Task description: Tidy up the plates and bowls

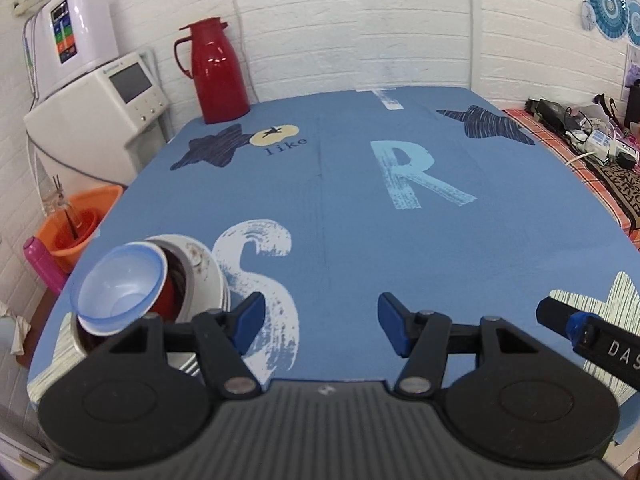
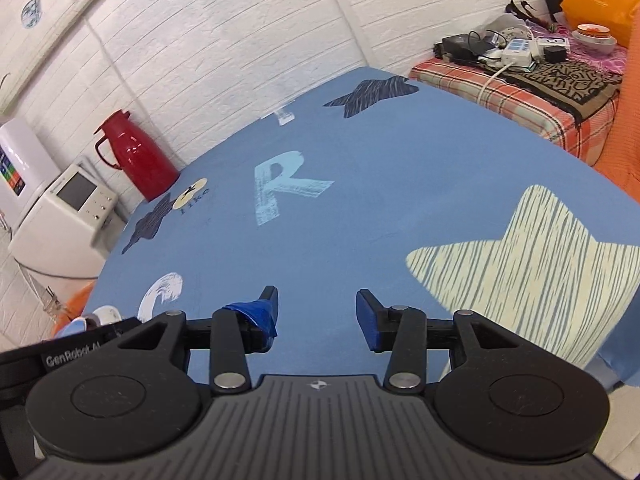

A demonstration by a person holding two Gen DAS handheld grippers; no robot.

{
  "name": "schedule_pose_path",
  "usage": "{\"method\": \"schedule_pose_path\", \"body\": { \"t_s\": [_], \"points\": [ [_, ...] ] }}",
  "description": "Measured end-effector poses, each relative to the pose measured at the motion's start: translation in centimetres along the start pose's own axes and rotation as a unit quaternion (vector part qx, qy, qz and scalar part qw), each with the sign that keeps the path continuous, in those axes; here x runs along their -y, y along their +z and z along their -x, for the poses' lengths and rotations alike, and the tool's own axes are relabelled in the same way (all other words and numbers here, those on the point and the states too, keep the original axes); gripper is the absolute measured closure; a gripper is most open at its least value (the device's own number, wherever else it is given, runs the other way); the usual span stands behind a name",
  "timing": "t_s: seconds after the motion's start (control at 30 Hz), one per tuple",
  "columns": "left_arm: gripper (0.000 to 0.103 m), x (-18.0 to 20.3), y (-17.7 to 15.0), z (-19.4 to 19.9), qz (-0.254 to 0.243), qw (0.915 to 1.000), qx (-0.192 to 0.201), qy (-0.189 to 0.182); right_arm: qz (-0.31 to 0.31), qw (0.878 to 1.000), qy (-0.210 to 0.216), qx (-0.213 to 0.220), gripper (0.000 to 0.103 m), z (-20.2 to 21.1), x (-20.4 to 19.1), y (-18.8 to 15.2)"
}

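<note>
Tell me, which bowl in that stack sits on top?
The pale blue plastic bowl, tilted, topmost. Beneath it sit a dark red bowl and a white floral bowl.

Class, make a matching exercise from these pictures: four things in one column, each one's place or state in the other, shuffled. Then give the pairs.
Things:
1. blue bowl
2. red jug
3. left tool
4. orange bucket

Places or states:
A. far corner of the table
B. open, holding nothing
C. tilted on top of the stacked bowls
D. off the table, at its left side

Pairs: 1-C, 2-A, 3-B, 4-D
</note>
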State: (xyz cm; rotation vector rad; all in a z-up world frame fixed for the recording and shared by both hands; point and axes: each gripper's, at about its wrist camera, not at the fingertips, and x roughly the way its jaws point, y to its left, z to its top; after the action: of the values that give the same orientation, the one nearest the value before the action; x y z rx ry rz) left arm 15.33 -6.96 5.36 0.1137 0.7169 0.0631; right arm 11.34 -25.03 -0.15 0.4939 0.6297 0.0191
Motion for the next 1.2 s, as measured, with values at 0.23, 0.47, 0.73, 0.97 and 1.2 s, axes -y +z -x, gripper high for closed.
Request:
{"method": "schedule_pose_path", "body": {
  "t_s": [0.23,0.47,0.73,0.97,1.2],
  "points": [
    [0.041,-3.0,-4.1,3.5,-0.017,0.9994,0.030,0.000,-0.014,0.999,-0.005,0.040,0.075,4.1,-2.0,-4.7],
    [0.041,-5.0,-8.2,5.7,-0.036,0.9961,0.041,-0.069,0.005,0.997,-0.050,0.060,0.074,7.2,-4.3,-8.2],
    [0.038,-7.3,-11.0,8.1,-0.015,0.9960,0.058,-0.066,0.083,0.992,-0.071,0.070,0.073,8.9,-7.4,-10.2],
    [0.036,-8.0,-12.1,9.8,-0.011,0.9957,0.085,-0.035,0.113,0.987,-0.079,0.079,0.072,10.4,-7.6,-11.9],
    [0.035,-5.5,-12.4,9.6,-0.048,0.9953,0.069,-0.048,0.118,0.986,-0.089,0.076,0.072,10.9,-6.3,-12.5]
  ]
}}
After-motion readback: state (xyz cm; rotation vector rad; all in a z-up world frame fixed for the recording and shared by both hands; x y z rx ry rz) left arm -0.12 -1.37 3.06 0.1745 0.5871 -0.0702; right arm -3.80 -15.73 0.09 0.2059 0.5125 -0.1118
